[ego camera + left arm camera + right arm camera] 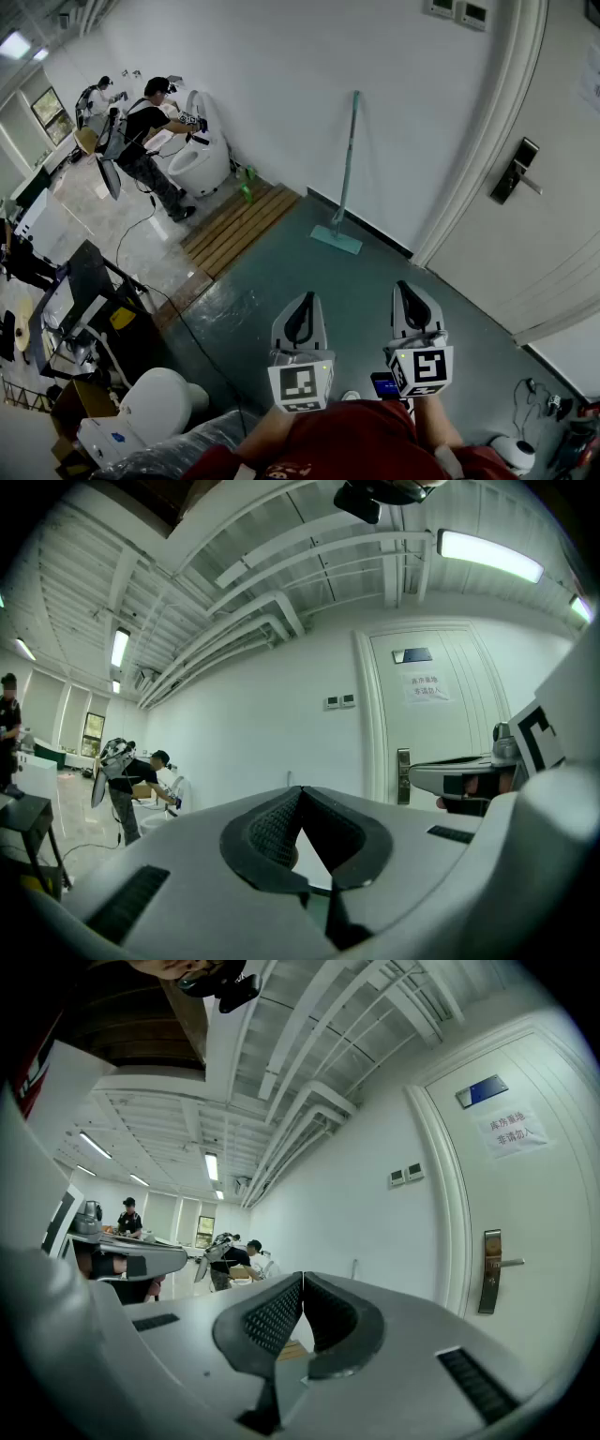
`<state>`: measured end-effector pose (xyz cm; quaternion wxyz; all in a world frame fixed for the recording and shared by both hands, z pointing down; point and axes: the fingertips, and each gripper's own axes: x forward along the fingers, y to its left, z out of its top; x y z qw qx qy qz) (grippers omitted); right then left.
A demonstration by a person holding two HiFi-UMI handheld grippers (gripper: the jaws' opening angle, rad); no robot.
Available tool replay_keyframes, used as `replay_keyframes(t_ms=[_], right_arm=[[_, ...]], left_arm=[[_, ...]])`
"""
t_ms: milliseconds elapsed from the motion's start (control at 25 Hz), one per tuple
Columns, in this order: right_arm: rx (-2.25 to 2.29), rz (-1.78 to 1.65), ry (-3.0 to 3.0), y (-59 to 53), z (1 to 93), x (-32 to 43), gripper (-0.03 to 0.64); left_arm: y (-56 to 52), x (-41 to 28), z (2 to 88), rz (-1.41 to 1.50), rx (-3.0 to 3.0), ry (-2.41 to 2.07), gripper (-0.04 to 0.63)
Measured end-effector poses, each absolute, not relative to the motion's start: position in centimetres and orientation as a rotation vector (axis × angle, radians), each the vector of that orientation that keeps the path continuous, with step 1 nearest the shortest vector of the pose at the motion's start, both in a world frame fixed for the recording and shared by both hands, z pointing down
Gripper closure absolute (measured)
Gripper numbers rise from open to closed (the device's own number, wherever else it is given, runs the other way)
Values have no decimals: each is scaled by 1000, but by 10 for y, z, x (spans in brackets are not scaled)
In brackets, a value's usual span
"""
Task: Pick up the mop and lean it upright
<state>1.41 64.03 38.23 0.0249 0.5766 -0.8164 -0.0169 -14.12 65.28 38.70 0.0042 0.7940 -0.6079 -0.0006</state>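
walls: plain white wall (281, 84), pretty bare
floor: dark grey-green floor (309, 272), a bit shiny
door: white door (562, 225) with a metal handle (514, 172)
decking: wooden slats (239, 225) along the wall
light: ceiling tube (487, 555), lit

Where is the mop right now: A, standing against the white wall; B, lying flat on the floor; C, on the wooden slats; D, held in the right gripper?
A: the mop stands with its handle up the wall and its head on the floor.
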Motion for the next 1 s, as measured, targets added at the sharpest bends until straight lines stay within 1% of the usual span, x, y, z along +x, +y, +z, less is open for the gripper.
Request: replay_keyframes(t_ms=[120, 400, 1000], right_arm=[[1799, -41, -2522, 644, 383, 16, 598], [1812, -27, -2511, 650, 390, 37, 598], [1857, 32, -2568, 649, 400, 119, 598]], left_arm=[[655, -138, 381, -34, 2493, -1897, 581], [658, -113, 388, -2, 2506, -1870, 581], [655, -31, 394, 63, 2524, -1874, 581]])
